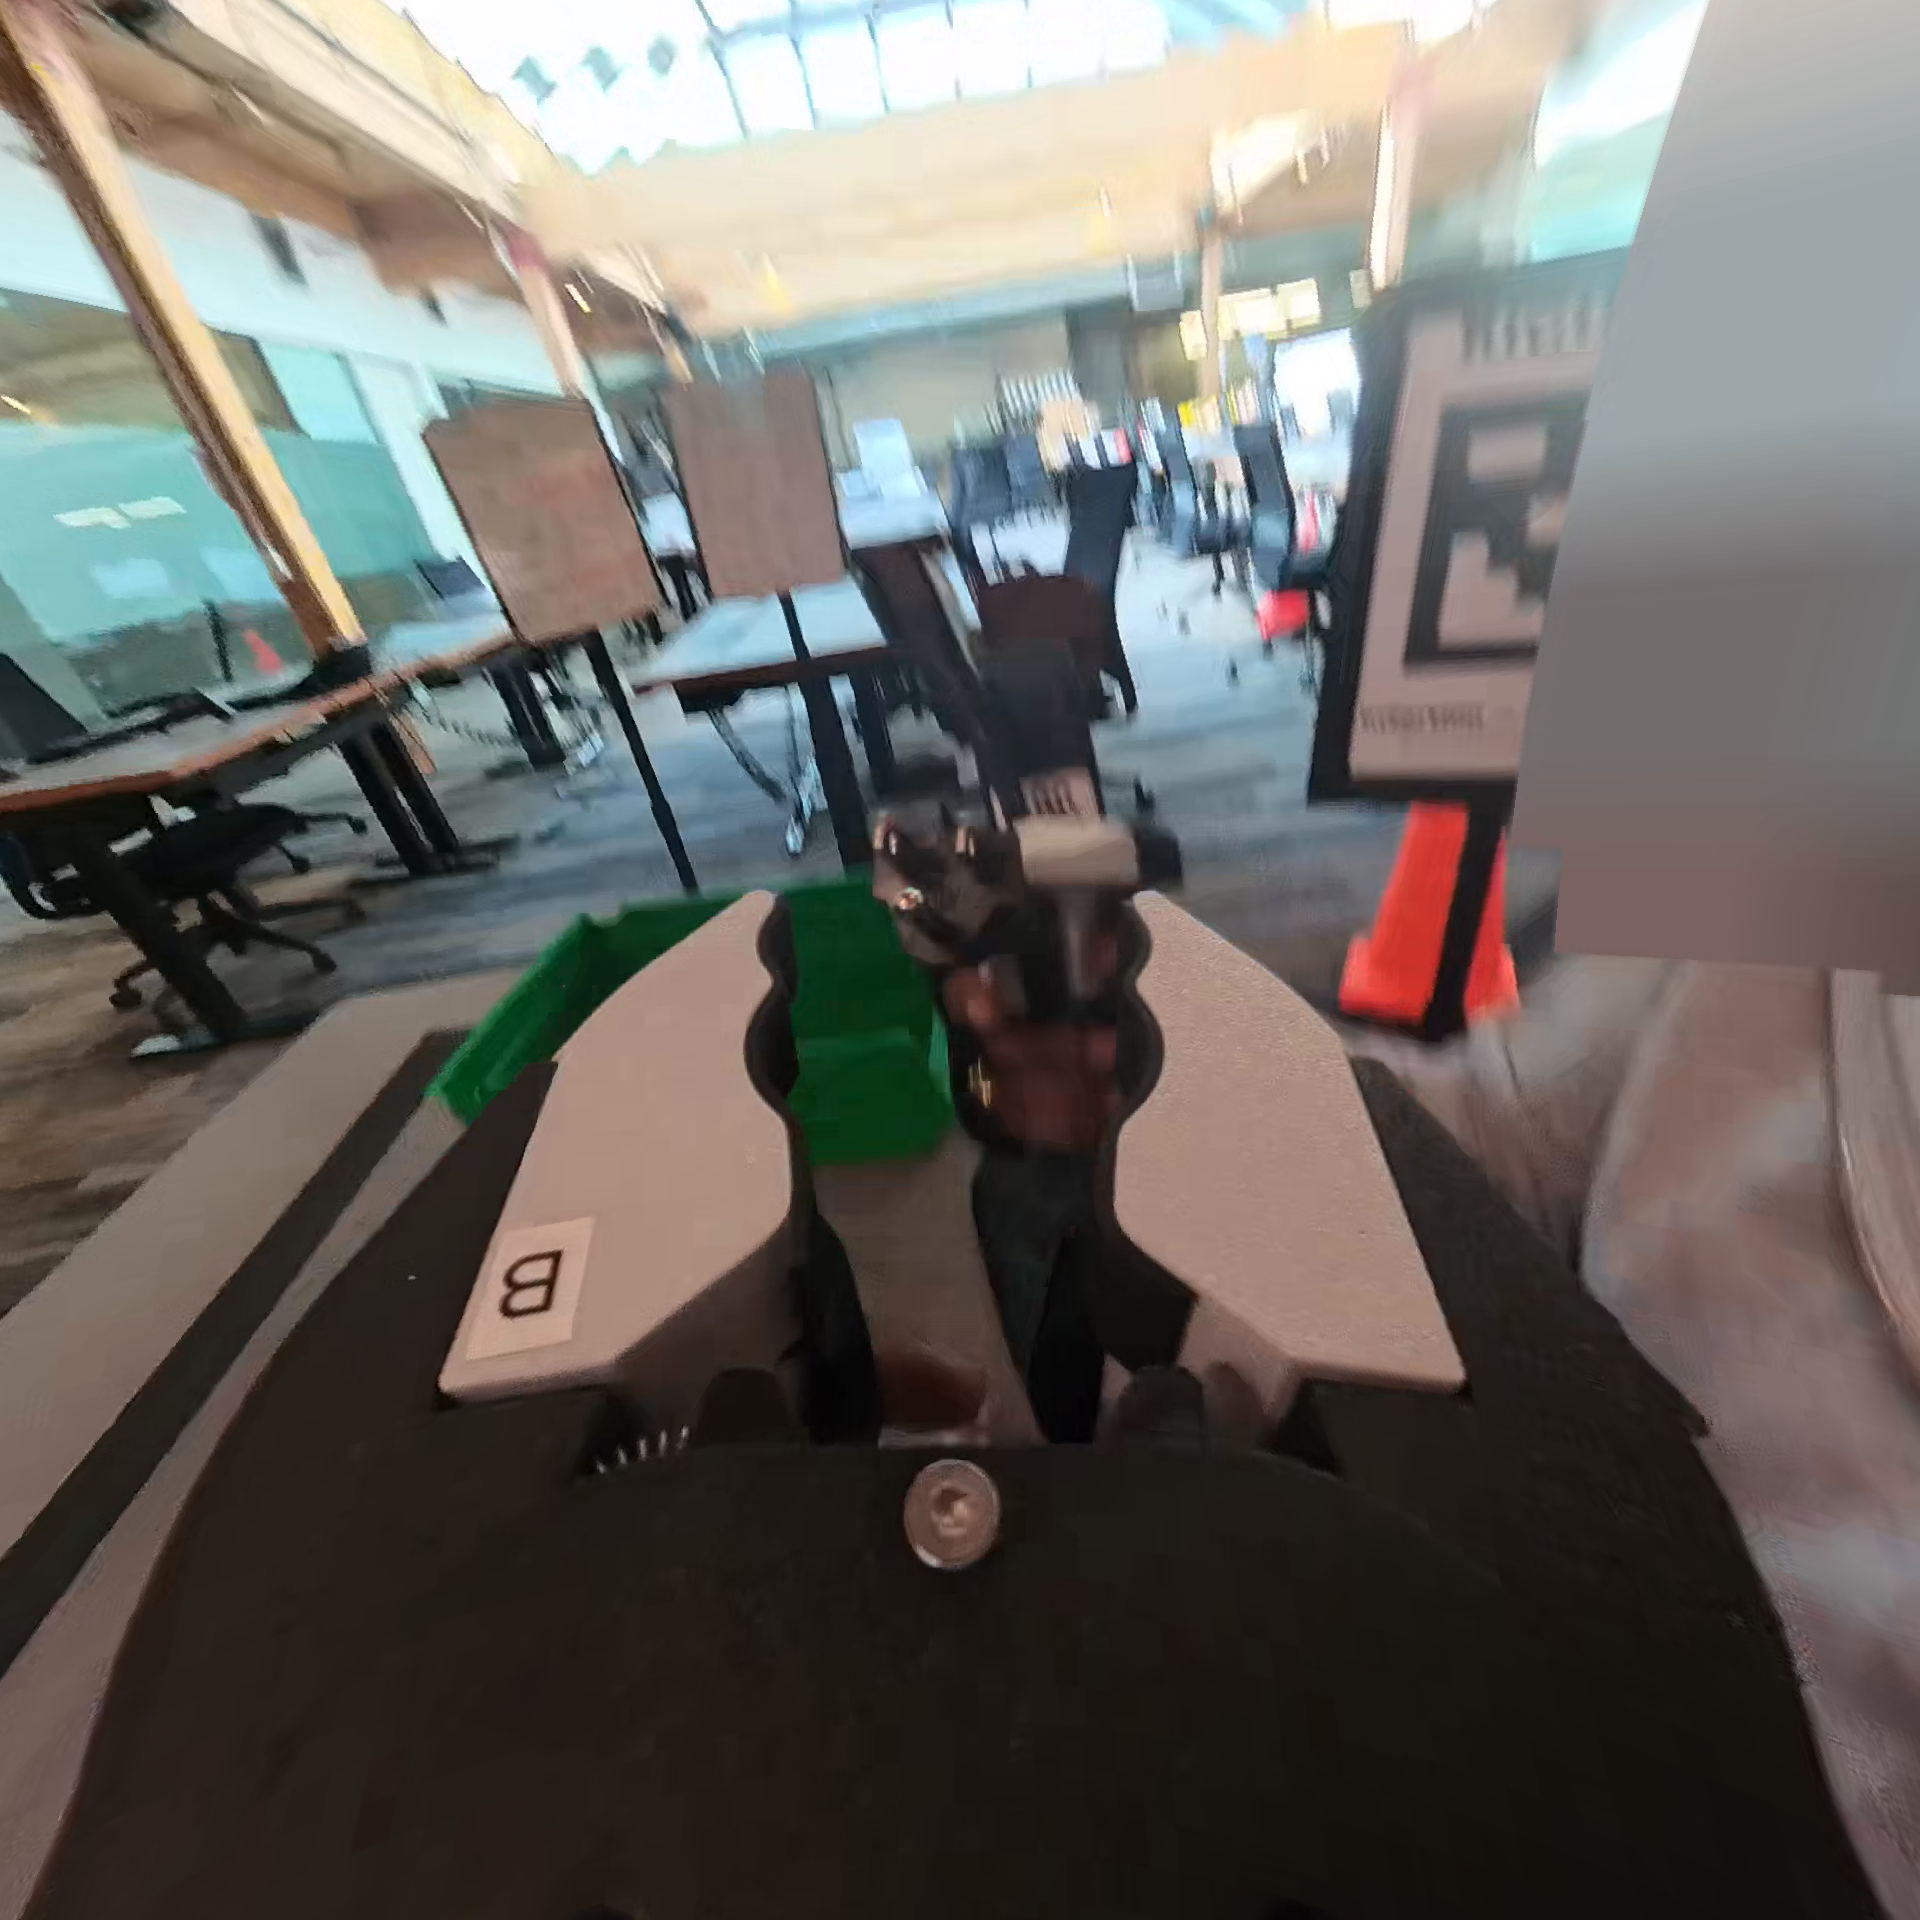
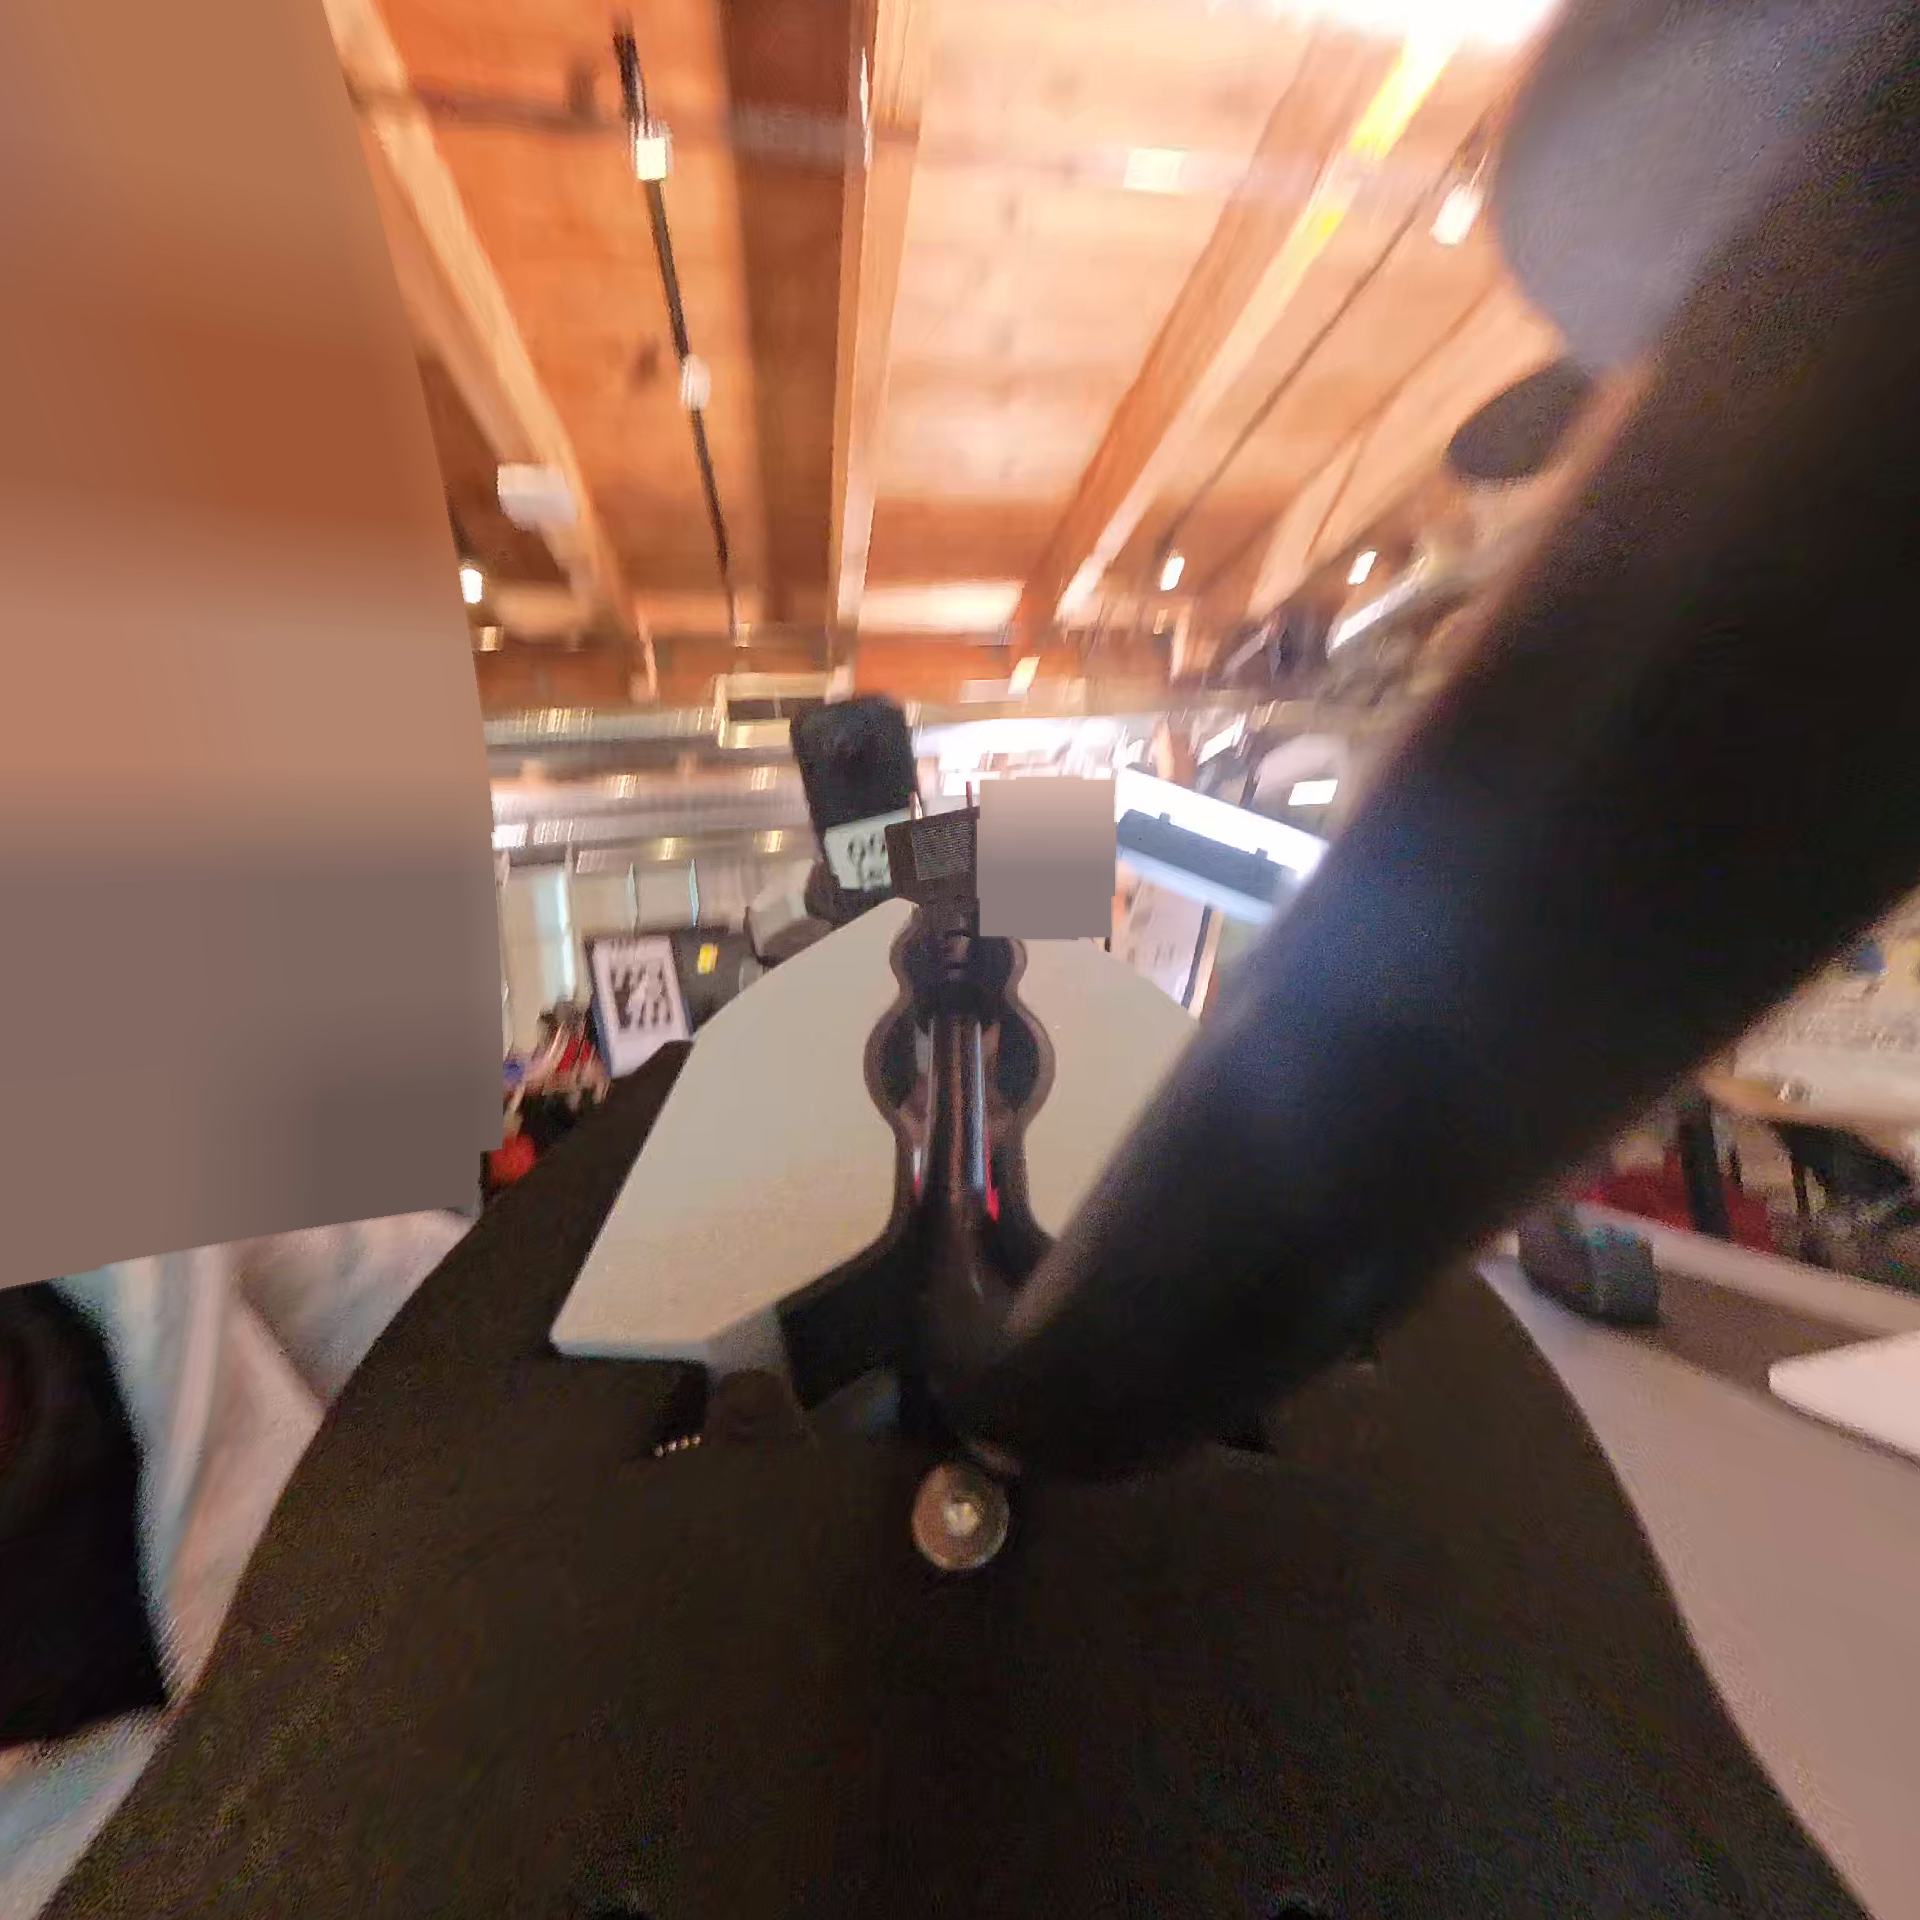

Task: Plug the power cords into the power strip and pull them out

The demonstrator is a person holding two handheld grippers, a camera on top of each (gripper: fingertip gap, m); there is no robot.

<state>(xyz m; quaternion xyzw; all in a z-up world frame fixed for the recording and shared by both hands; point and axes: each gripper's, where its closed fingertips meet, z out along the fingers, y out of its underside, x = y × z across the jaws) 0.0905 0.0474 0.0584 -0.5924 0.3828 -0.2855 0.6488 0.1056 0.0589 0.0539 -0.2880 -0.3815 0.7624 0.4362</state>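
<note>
In the left wrist view my left gripper point(image 1: 951, 914) is held up above the table. Its grey fingers point(image 1: 665, 1122) stand apart. A black power plug point(image 1: 1029, 1039) with metal prongs lies between them against the right finger, with a gap to the left finger. Its cord point(image 1: 1039, 1278) runs back towards the camera. In the right wrist view my right gripper point(image 2: 940, 925) is shut on a second black plug point(image 2: 935, 857), whose prongs stick out past the fingertips. Its thick black cable point(image 2: 1455, 831) sweeps up to the right. No power strip is in view.
A green bin point(image 1: 862, 1039) sits on the grey table point(image 1: 208, 1195) under the left fingers. An orange cone point(image 1: 1423, 925) and a marker board point(image 1: 1455, 582) stand to the right. A black camera unit point(image 2: 852, 769) is ahead of the right gripper. Both frames are motion-blurred.
</note>
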